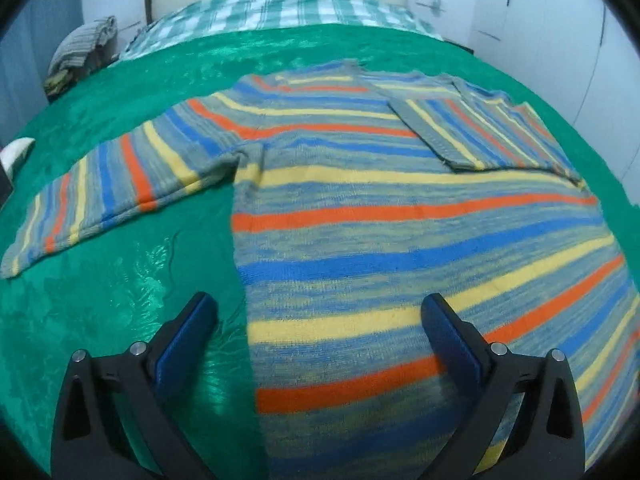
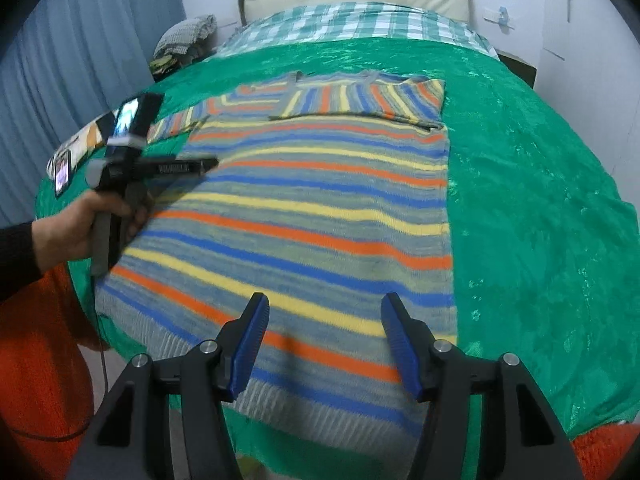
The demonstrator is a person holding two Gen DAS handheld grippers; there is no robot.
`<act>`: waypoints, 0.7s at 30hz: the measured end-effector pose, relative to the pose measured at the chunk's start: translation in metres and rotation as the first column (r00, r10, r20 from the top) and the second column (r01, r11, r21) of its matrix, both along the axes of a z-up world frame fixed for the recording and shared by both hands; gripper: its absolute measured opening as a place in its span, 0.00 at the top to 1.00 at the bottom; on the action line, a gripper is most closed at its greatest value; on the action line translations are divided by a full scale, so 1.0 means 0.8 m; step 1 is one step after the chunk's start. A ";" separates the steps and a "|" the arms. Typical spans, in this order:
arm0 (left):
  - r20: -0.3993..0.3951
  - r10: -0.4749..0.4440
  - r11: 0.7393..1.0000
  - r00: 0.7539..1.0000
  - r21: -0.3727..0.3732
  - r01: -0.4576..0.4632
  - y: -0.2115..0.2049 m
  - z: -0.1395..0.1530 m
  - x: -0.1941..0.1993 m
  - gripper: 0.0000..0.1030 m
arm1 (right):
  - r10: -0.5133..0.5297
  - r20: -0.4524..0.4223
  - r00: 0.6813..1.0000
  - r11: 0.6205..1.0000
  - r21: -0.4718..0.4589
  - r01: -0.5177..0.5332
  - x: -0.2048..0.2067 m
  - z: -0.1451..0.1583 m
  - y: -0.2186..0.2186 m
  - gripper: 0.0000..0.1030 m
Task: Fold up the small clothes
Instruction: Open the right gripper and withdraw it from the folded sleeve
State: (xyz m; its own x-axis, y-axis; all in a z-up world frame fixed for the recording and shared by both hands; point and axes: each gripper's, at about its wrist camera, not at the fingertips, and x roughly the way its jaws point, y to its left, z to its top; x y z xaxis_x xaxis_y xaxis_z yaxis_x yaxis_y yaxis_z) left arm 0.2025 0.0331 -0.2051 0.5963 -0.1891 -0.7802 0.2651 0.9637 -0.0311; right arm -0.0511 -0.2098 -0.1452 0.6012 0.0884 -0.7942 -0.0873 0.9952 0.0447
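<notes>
Here, a striped knitted sweater (image 1: 360,216) is laid flat on a green bedspread (image 1: 120,300) that covers a bed; its bands of blue, yellow, orange and grey run across its width; its long axis runs from the near edge of the bed toward the headboard, with the ribbed hem (image 2: 280,400) nearest the cameras and the neckline pointing away toward a green checked blanket (image 2: 352,24). As far as can be judged, the folding is only begun: the right sleeve (image 1: 480,132) is already folded in across the chest, while the left sleeve (image 1: 100,196) is spread out sideways on the bedspread, and the body is not yet folded at all; the left sleeve and the lengthwise folds appear to be what is left. The left gripper (image 1: 320,312) is held low over the sweater's left edge, its jaws spread wide and holding nothing, one blue pad over bare bedspread and the other over the knit; the right gripper (image 2: 324,312) is held above the hem, its jaws likewise parted and empty. In the right wrist view the person's left hand (image 2: 80,228) is seen clasping the other gripper's handle; a heap of clothes (image 2: 184,40) is seen beyond the bedspread's far left corner, and a phone (image 2: 62,172) is lying at the bed's left edge.
</notes>
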 end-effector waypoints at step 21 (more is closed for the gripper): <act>-0.001 0.003 1.000 1.000 -0.015 -0.003 0.002 -0.004 -0.003 0.00 | 0.037 0.006 0.999 0.997 -0.072 -0.037 0.013 -0.007 0.023 0.43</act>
